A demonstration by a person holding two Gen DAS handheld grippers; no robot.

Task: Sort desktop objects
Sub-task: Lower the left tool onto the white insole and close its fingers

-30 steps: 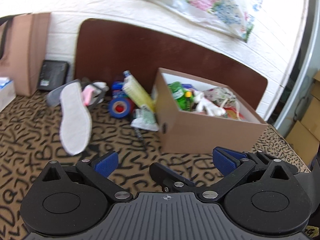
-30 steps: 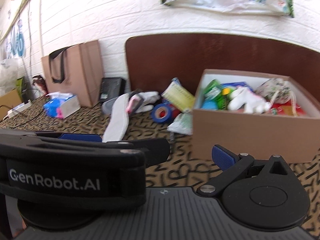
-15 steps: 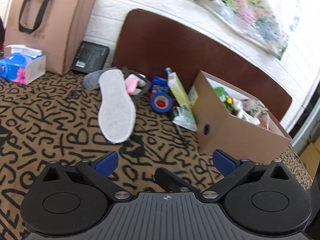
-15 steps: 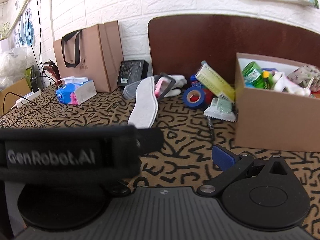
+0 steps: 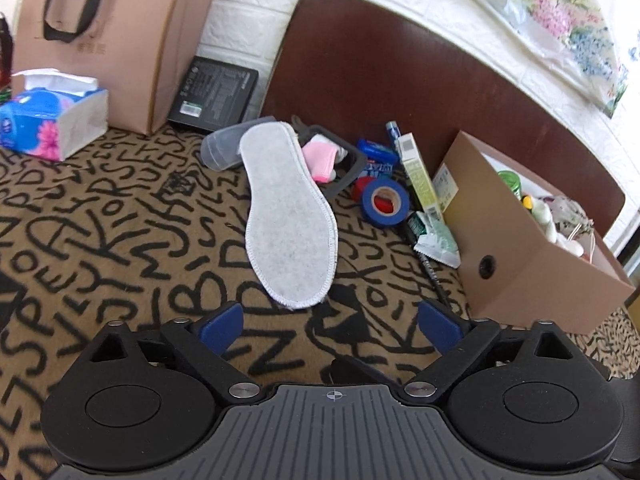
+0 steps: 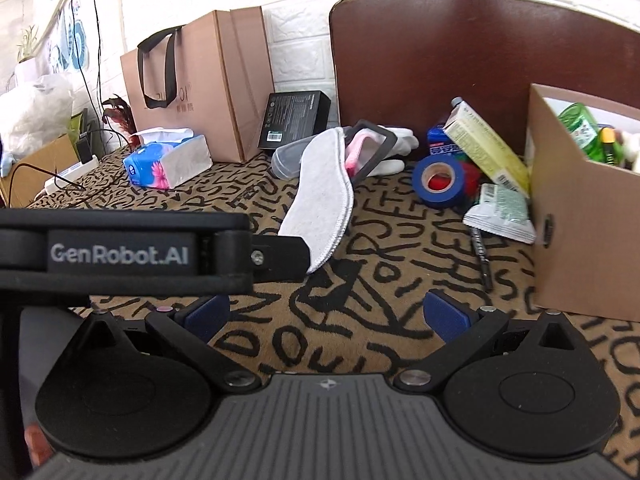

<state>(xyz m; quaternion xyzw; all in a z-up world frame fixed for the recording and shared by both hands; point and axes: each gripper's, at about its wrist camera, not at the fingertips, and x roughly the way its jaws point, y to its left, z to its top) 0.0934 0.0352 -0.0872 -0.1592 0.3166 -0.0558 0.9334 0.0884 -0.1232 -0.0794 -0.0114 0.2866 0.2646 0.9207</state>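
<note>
One "GenRobot.AI" label (image 6: 119,255), lettered tablecloth (image 5: 120,240)

Both wrist views look forward and downward over the lettered tablecloth toward the white insole (image 5: 290,216), from close by. The left view faces it head-on; the right view sits to its right, nearer the cardboard box (image 6: 584,236), and both share the clutter between them.

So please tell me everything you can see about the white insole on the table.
The white insole is a flat, foot-shaped pad of felt-like grey-white fabric with a stitched white edge. It lies slanted on the letter-patterned tablecloth: its far end rests raised on a clear plastic container and a dark tray, its near end is low by the cloth. Neither gripper touches it.
</note>
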